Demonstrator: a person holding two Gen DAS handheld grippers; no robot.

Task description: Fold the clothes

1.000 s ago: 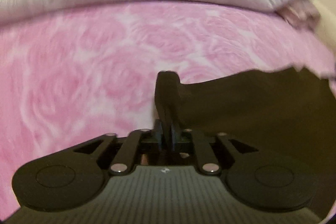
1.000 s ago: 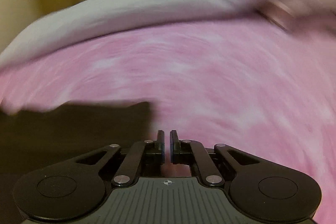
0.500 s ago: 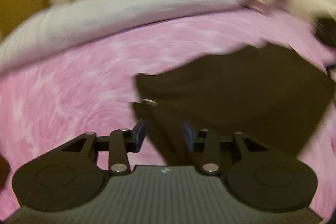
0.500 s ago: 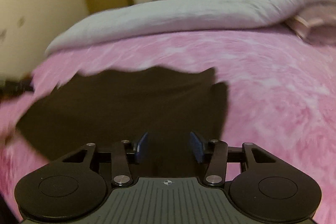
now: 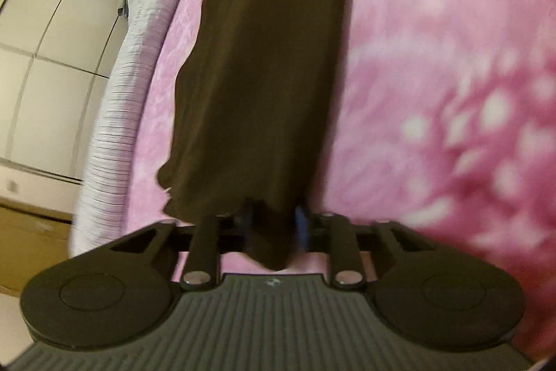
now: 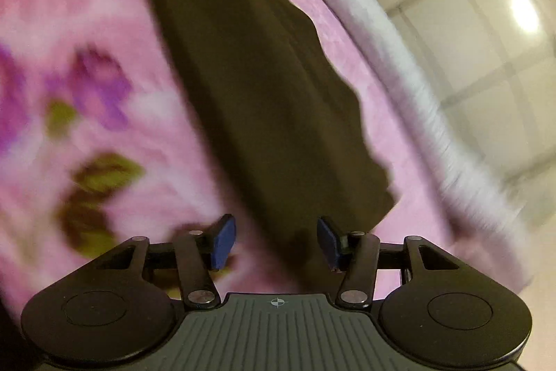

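A dark brown garment lies flat as a long strip on a pink flowered blanket. My left gripper is open at its near end, and the cloth's end runs between the blue-padded fingers. In the right wrist view the same garment stretches away from my right gripper. That gripper is open wide, with the garment's near edge lying between its fingers. Both views are tilted and blurred.
A grey quilt is rolled along the far edge of the bed, also seen as the grey quilt on the right. White cupboard doors stand behind it. The blanket shows purple and green flowers.
One second ago the left gripper was shut on a garment corner and the right one was shut. Both opened. Since then both have rolled sideways and come in low at the garment's ends.
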